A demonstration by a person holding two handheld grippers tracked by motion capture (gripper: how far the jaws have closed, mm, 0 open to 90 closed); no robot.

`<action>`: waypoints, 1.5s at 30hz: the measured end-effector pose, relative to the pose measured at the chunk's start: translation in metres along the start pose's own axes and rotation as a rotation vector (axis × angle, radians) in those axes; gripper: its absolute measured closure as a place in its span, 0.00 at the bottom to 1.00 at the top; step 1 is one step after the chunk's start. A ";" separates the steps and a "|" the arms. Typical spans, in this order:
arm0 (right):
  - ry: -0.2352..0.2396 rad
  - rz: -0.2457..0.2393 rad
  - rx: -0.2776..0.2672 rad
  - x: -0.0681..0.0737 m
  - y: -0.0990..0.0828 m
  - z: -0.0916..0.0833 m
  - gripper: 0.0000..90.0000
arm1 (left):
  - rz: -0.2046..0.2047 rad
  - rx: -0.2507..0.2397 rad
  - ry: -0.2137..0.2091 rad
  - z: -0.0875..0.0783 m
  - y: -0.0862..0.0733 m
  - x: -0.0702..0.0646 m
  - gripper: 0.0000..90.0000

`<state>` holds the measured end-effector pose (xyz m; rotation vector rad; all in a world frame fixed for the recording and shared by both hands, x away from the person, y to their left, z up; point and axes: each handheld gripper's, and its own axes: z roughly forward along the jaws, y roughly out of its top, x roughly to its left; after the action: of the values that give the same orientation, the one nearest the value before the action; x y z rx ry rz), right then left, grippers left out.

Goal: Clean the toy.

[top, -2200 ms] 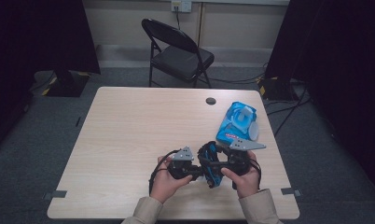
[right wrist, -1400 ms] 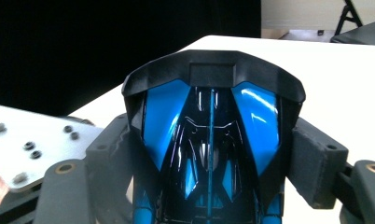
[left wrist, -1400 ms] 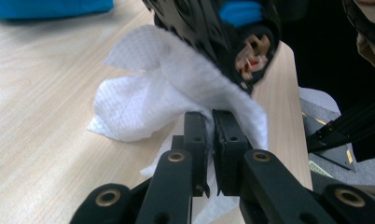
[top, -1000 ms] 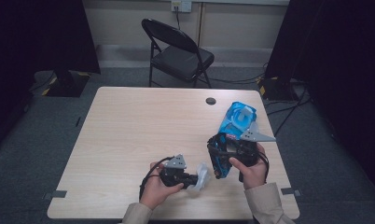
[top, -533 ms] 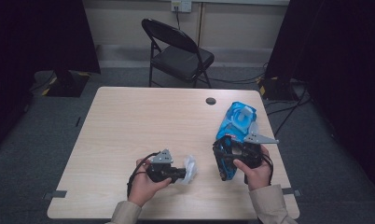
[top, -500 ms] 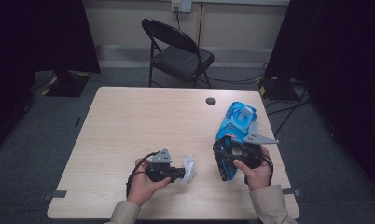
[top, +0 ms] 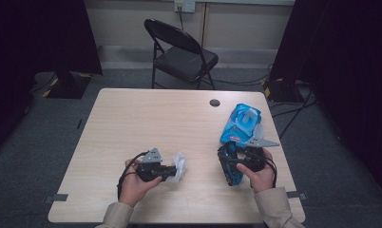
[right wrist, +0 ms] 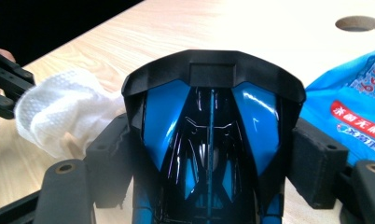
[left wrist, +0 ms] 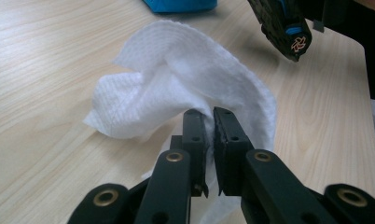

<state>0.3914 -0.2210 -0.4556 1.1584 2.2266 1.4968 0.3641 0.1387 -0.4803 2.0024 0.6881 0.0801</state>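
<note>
Recording lab or studio room, not home. Black curtains [top: 42, 38] at 10 and 2 o'clock. Grey carpet floor [top: 37, 142]. Plain wood-grain desk [top: 146, 123] with cable hole [top: 214, 102] at centre. Folding chair [top: 182, 54] at 12 o'clock. Wall socket [top: 184, 5], cables [top: 293, 114] on floor.

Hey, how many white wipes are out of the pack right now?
1. A single crumpled white wet wipe is clamped in the left gripper, just above the wooden table. More may be hidden inside the blue plastic wipes pack at the table's right edge.
</note>
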 end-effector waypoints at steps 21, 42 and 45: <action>-0.043 -0.024 0.089 -0.001 -0.003 0.050 0.28 | -0.039 -0.002 0.018 -0.003 -0.017 0.018 0.91; -0.107 -0.079 0.212 0.000 -0.004 0.086 0.28 | -0.070 0.000 0.096 -0.013 -0.018 0.036 0.92; -0.105 -0.068 0.210 -0.001 -0.004 0.087 0.28 | -0.079 -0.005 0.107 -0.014 -0.017 0.040 0.92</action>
<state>0.4400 -0.1631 -0.4987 1.1759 2.3692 1.1703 0.3855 0.1755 -0.4964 1.9749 0.8334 0.1429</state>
